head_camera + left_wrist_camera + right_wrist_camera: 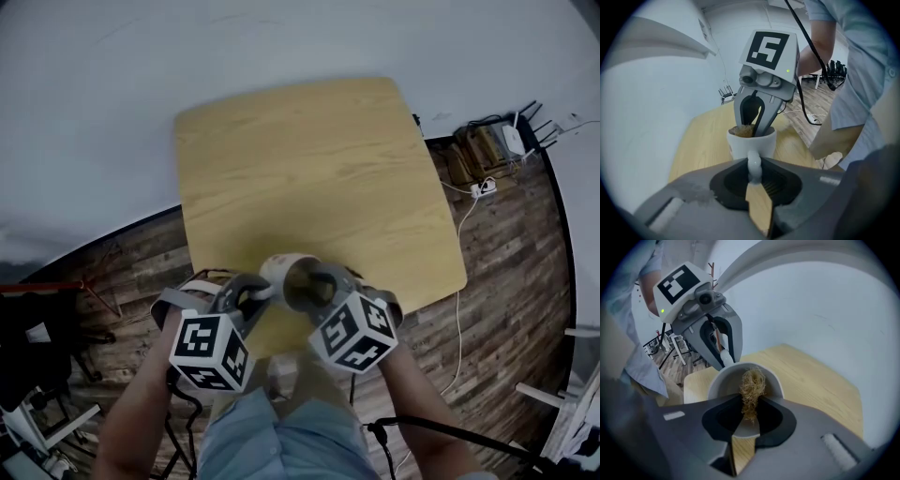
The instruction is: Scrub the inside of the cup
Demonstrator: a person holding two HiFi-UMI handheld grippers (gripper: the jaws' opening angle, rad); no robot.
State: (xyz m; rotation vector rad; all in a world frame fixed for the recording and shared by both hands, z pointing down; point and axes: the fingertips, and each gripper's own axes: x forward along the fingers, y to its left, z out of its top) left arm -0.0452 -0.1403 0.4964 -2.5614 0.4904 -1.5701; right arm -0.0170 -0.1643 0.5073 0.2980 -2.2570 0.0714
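A white cup (286,272) hangs tilted over the near edge of the wooden table (309,169), between both grippers. My left gripper (753,169) is shut on the cup's handle (753,159), which stands upright between its pads. My right gripper (750,401) is shut on a tan fibrous scrubber (752,385); its jaws and the scrubber reach down through the cup's mouth (723,383). In the left gripper view the right gripper (752,125) enters the cup (751,144) from above, with the brown scrubber (742,131) at the rim. The cup's bottom is hidden.
The table top beyond the cup is bare wood. The floor is dark planks, with cables and a power strip (483,187) at the right and black gear (37,337) at the left. The person's shirt and legs (281,441) are just below the grippers.
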